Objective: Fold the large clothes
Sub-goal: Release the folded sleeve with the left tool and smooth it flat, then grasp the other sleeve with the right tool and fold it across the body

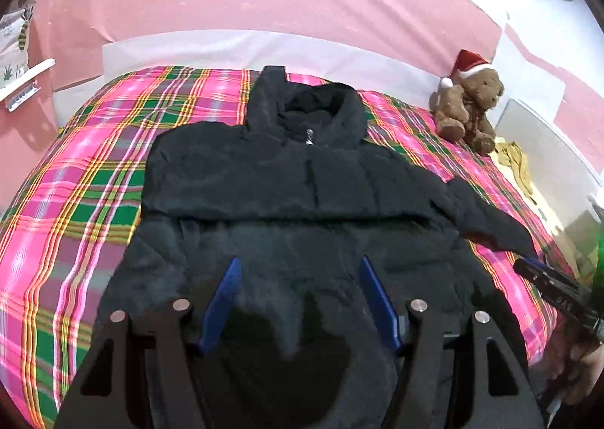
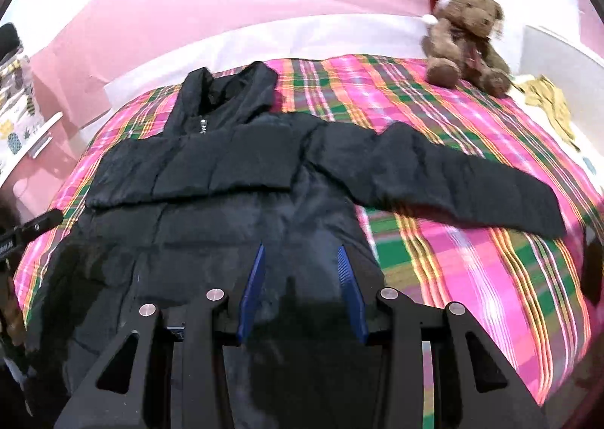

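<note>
A bed with a pink checked blanket (image 1: pixel 75 202) carries a puffy black jacket (image 1: pixel 294 202). One sleeve is folded; the other sleeve (image 2: pixel 453 180) remains. Both tools, left (image 1: pixel 298 300) and right (image 2: pixel 300 289), hover open, holding nothing.

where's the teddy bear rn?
The teddy bear in a Santa hat sits at the far right corner of the plaid bedspread, up by the pink wall, beyond the black jacket and its outstretched sleeve.

The jacket (image 1: pixel 302 210) lies flat on the bed (image 1: pixel 75 210), hood at the far end, one sleeve (image 2: pixel 453 180) stretched to the right. A teddy bear (image 2: pixel 468 40) sits at the far right corner.
</note>
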Demonstrator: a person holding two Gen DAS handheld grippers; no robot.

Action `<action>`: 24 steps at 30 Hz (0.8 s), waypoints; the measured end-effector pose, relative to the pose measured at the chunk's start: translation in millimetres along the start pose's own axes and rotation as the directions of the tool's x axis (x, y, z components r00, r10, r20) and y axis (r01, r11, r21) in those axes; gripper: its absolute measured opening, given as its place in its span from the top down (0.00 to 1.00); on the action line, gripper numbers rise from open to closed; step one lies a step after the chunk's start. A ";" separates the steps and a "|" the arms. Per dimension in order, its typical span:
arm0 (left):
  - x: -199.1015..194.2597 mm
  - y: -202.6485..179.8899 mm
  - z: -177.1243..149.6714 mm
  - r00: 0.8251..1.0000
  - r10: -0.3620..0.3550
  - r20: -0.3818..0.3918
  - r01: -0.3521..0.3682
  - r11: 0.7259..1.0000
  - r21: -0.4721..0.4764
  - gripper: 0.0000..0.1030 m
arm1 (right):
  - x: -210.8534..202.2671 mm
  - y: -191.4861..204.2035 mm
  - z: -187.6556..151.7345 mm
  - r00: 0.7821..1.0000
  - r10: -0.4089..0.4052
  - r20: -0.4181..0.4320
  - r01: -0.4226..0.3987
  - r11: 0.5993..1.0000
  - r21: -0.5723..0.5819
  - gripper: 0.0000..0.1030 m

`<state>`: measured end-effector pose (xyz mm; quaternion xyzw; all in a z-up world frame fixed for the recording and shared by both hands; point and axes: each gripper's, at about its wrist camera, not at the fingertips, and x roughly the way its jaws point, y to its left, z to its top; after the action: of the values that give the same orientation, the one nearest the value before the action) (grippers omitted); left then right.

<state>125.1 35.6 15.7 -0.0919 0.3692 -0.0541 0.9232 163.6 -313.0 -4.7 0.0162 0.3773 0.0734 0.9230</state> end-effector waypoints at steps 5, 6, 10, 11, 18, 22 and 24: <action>-5.4 -10.1 -10.6 1.000 -0.012 -0.013 0.012 1.000 0.006 0.35 | -15.1 -22.4 -12.7 0.999 -0.036 -0.001 0.036 0.998 0.053 0.60; -4.2 -11.4 -10.5 1.000 -0.011 -0.017 0.011 1.000 0.009 0.34 | -15.6 -25.9 -14.2 0.999 -0.038 -0.002 0.038 0.997 0.062 0.60; 1.8 -17.5 -6.9 1.000 -0.002 -0.025 0.003 1.000 0.025 0.34 | -9.0 -50.9 -14.0 0.999 -0.040 -0.022 0.042 0.990 0.136 0.49; 4.2 -19.0 -4.9 1.000 0.001 -0.025 0.000 1.000 0.031 0.34 | -8.3 -57.5 -14.1 0.999 -0.040 -0.019 0.043 0.988 0.151 0.47; 34.8 -25.5 14.4 0.999 0.020 -0.034 -0.018 0.998 0.067 0.34 | 15.7 -118.8 -10.6 0.997 -0.049 -0.060 0.065 0.948 0.310 0.47; 60.2 -24.1 24.4 0.998 0.036 -0.056 -0.032 0.996 0.077 0.34 | 36.1 -155.4 -8.2 0.995 -0.044 -0.090 0.077 0.915 0.395 0.47; 72.3 -22.6 29.3 0.997 0.043 -0.063 -0.038 0.996 0.078 0.34 | 48.2 -177.3 -7.1 0.993 -0.050 -0.104 0.091 0.891 0.445 0.47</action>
<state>196.9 5.2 -7.3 -0.0471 0.3982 -0.0527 0.9146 214.5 -481.4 -58.4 0.2119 0.4254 -0.0487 0.8785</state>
